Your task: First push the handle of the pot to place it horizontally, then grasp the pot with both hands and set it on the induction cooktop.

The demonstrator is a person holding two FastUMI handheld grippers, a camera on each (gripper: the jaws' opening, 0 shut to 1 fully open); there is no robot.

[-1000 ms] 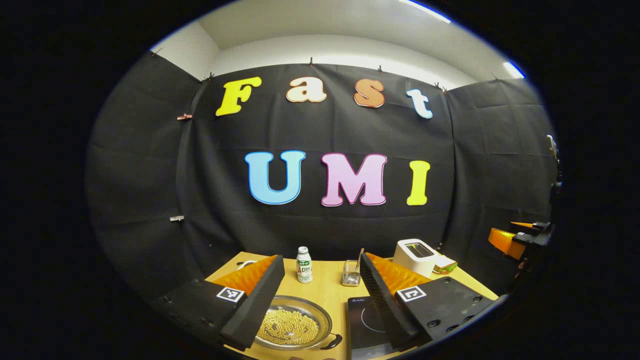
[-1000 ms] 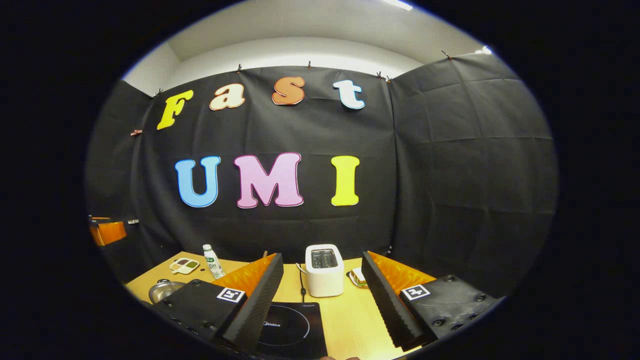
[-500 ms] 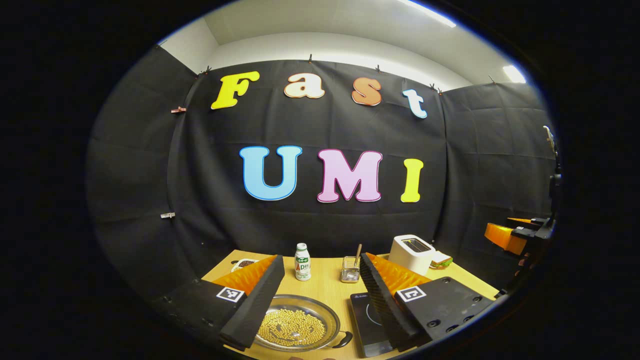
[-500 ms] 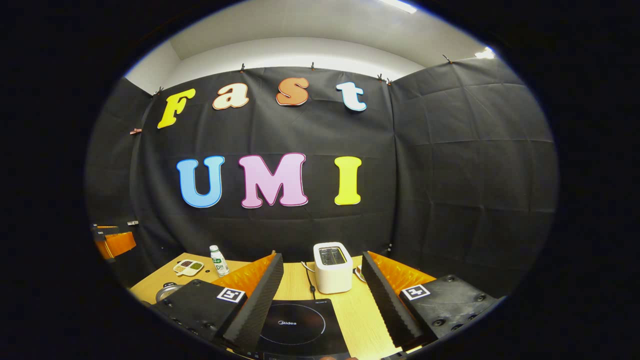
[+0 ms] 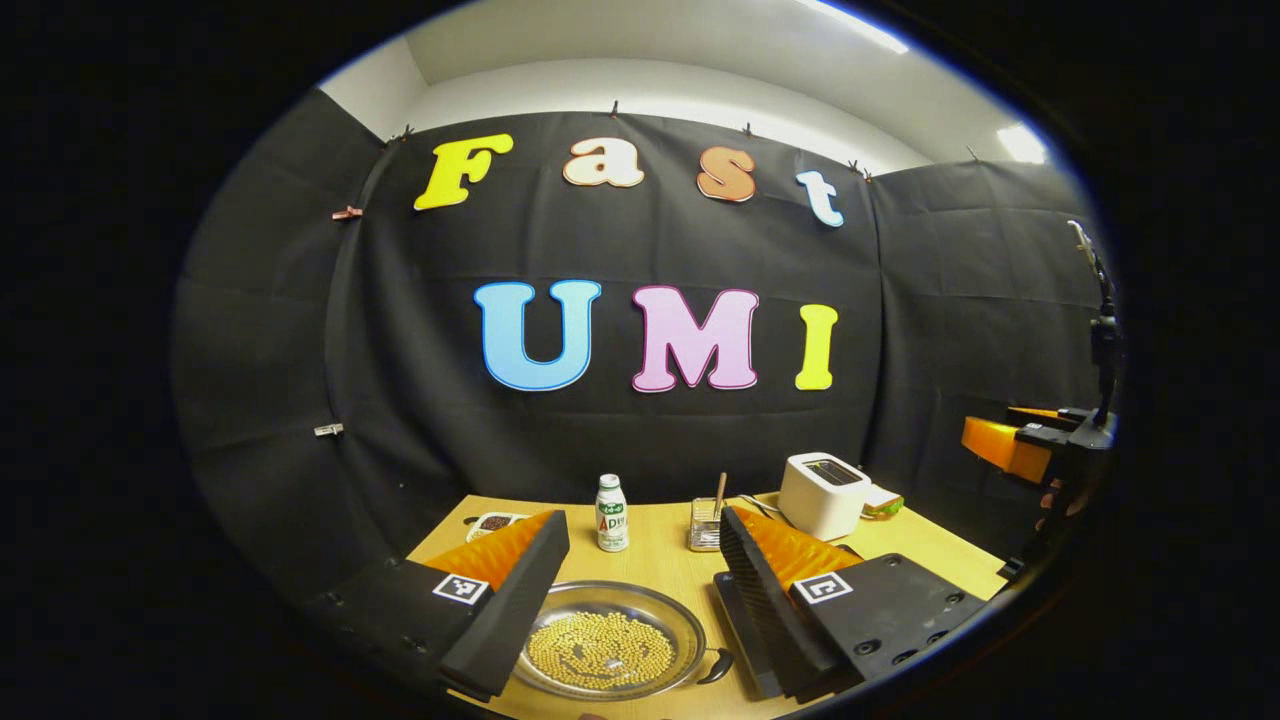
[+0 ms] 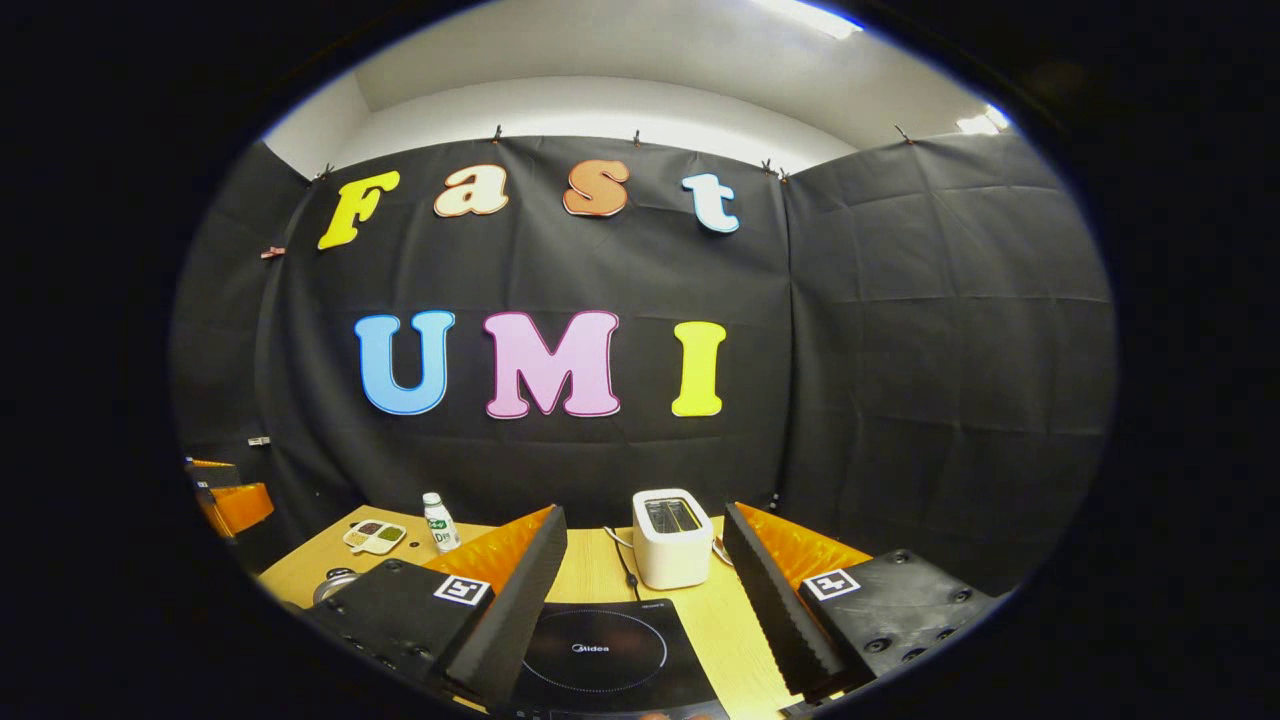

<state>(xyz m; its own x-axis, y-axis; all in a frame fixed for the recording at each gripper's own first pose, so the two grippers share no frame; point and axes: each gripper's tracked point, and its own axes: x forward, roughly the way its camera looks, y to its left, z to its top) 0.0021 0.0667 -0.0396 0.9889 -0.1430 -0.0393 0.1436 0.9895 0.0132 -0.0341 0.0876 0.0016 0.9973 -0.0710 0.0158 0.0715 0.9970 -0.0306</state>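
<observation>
Here the left gripper [image 5: 630, 600] hangs wide-jawed above the pot [image 5: 612, 640]

We see bright ceiling lights [image 5: 850, 20] glaring overhead; the counter [image 6: 600, 575] is evenly lit, sharp, with soft shadows, while fisheye bending warps and dims the edges.

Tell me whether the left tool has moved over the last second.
Yes. In the left gripper view the pot now shows more fully between the left tool, and the toaster sits higher: it has likely tipped downward.
</observation>
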